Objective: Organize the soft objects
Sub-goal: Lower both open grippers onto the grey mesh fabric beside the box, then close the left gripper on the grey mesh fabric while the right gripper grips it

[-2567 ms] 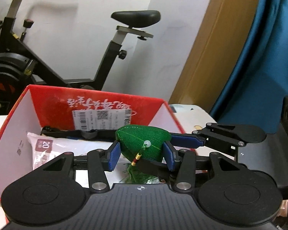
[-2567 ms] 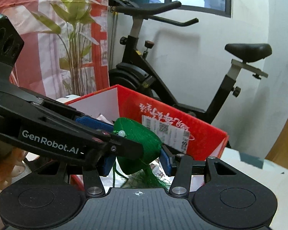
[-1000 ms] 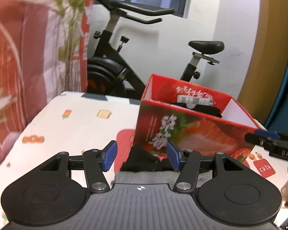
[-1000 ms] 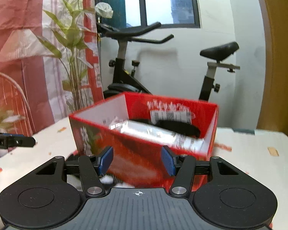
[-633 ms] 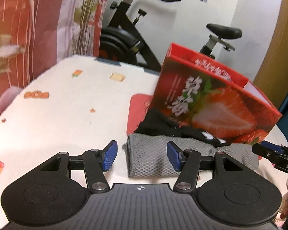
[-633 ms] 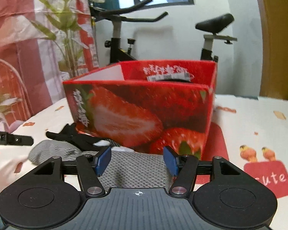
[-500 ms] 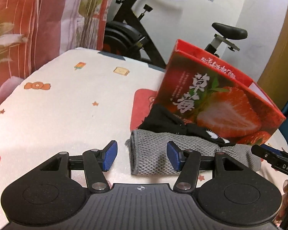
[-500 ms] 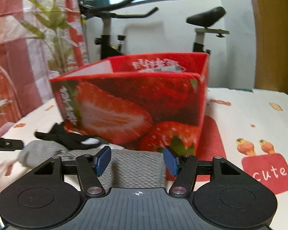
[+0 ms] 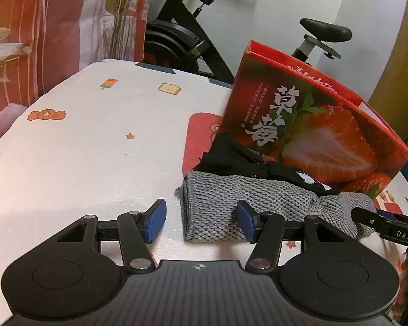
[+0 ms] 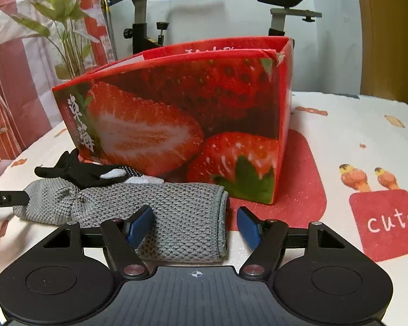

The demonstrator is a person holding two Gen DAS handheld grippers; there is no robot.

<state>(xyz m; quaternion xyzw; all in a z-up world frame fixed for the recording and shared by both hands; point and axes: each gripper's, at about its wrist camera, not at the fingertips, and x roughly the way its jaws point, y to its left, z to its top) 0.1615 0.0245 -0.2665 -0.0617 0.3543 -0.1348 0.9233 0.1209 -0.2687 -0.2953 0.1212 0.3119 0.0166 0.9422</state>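
A grey knitted cloth (image 9: 225, 203) lies flat on the table in front of a red strawberry box (image 9: 312, 125). A black glove (image 9: 242, 160) rests on its far edge against the box. My left gripper (image 9: 201, 222) hangs low over the cloth's left end, open, its pads not touching the fabric. In the right wrist view the grey cloth (image 10: 171, 206) has its right end between the fingers of my right gripper (image 10: 194, 225), whose jaws are opening with no pad pressing on it. The black glove (image 10: 87, 172) and the box (image 10: 190, 114) sit behind.
The white table cover (image 9: 95, 149) with small cartoon prints stretches to the left. A red mat (image 10: 304, 190) lies under the box. An exercise bike (image 9: 182, 35), a potted plant (image 10: 65, 27) and a red curtain stand beyond the table's far edge.
Both grippers came down from over the box to the grey cloth in front of it. The green thing held earlier is no longer in them. The right jaws have widened.
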